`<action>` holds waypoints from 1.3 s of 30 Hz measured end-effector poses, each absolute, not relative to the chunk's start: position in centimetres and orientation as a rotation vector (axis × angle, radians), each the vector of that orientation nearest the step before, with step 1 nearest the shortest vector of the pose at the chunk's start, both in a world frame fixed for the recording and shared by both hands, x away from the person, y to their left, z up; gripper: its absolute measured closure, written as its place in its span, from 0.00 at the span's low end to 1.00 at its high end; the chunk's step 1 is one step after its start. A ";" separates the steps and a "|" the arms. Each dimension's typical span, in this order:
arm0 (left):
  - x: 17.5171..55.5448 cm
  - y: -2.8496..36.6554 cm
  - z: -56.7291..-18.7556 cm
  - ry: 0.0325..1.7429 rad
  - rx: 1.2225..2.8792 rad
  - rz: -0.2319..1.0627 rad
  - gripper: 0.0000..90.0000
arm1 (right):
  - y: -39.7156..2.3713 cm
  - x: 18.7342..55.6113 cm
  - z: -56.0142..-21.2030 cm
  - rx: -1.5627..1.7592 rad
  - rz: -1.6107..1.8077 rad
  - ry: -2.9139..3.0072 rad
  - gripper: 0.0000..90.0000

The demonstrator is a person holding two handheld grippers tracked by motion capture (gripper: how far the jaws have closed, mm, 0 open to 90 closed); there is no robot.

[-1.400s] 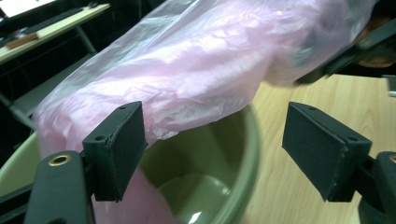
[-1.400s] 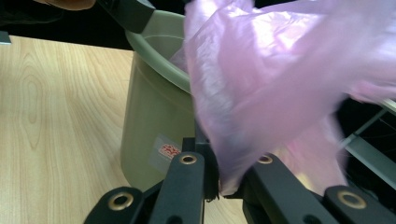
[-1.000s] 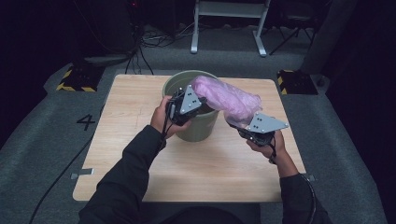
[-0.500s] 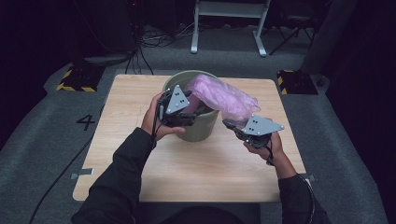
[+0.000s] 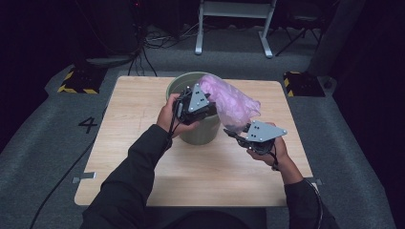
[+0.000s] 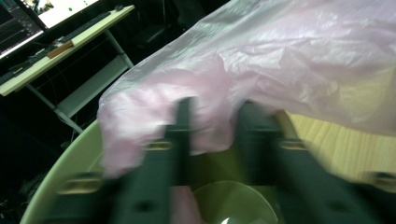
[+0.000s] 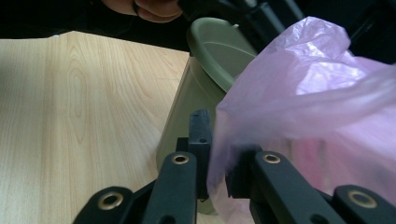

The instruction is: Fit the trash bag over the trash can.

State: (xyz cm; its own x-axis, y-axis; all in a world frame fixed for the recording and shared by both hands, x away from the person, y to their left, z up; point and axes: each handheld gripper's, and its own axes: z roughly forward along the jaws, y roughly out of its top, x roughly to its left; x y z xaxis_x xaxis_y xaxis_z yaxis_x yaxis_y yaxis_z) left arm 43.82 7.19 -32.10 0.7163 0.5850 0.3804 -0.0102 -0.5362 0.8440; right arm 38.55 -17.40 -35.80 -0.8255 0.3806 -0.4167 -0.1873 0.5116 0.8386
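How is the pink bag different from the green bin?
The pink bag is thin, crinkly and see-through; the green bin is stiff and solid. The bag hangs crumpled across the bin's rim, lifted in the air, while the bin stands upright on the table. The bag is pinched by the right gripper; the bin is not gripped. Both are open containers.

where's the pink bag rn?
High view: the pink bag drapes over the green bin's right rim at table centre, between the left gripper and right gripper.

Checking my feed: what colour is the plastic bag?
Pink, see-through; the plastic bag shows best in the right gripper view.
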 end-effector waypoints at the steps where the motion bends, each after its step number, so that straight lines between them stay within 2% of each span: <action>1: 43.9 7.4 -32.1 0.445 2.005 0.824 0.95 | -17.5 38.5 -35.8 0.161 1.313 2.186 0.88; 2: 43.9 7.7 -32.1 0.447 2.004 0.833 0.99 | -17.5 38.5 -35.8 0.171 1.318 2.180 0.84; 4: 44.0 8.4 -32.0 0.461 1.996 0.831 1.00 | -17.7 38.5 -35.8 0.185 1.332 2.179 0.80; 9: 43.9 10.5 -32.2 0.491 1.953 0.802 1.00 | -18.2 38.3 -35.8 0.214 1.356 2.176 0.64; 15: 43.7 12.2 -32.3 0.500 1.928 0.790 1.00 | -19.4 37.7 -35.2 0.243 1.377 2.149 0.58; 24: 43.3 12.5 -32.8 0.503 1.935 0.800 0.99 | -19.4 36.5 -33.3 0.285 1.434 1.999 0.46; 31: 43.3 12.6 -32.8 0.498 1.937 0.791 0.98 | -18.7 37.6 -32.6 0.315 1.430 1.991 0.37; 34: 43.4 12.6 -32.9 0.504 1.935 0.783 0.97 | -17.6 39.1 -32.9 0.332 1.402 2.050 0.37; 36: 43.5 12.6 -32.9 0.502 1.936 0.778 0.96 | -16.9 39.9 -33.2 0.335 1.387 2.087 0.44; 37: 43.5 12.6 -32.9 0.502 1.936 0.777 0.94 | -16.6 40.3 -33.3 0.336 1.371 2.100 0.57; 39: 43.4 12.5 -33.0 0.501 1.932 0.773 0.92 | -16.2 40.8 -33.5 0.316 1.373 2.113 0.74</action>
